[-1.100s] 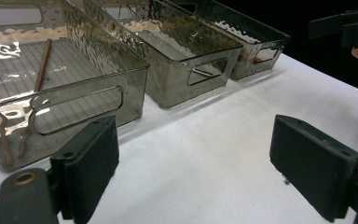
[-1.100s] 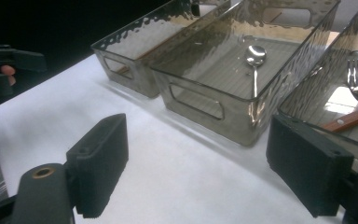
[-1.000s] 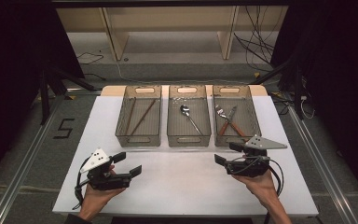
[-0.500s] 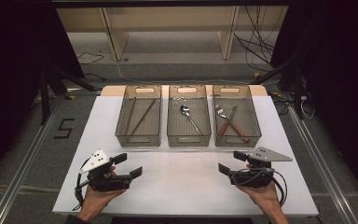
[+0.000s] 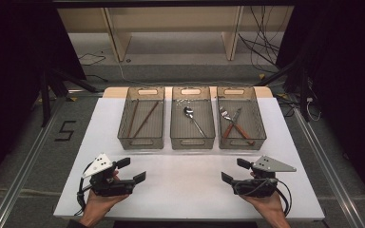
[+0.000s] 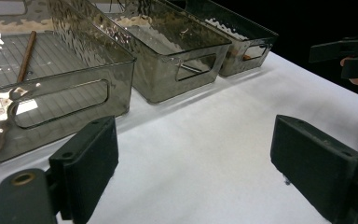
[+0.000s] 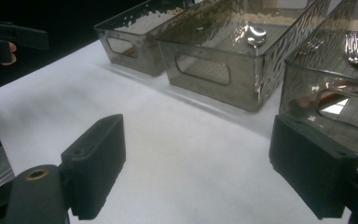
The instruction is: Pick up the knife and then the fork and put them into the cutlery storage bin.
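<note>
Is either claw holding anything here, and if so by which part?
Nothing is held. The left claw and right claw are both open above the white table, jaws spread with nothing between them.

Three smoked, translucent plastic bins are standing side by side at the far edge of the white table, each with a handle cut-out in its near wall. The left bin (image 5: 141,124) is holding two brown chopsticks (image 5: 145,118) lying lengthwise. The middle bin (image 5: 192,124) is holding a silver spoon (image 5: 193,119). The right bin (image 5: 241,124) is holding crossed wood-handled cutlery (image 5: 234,125).
</note>
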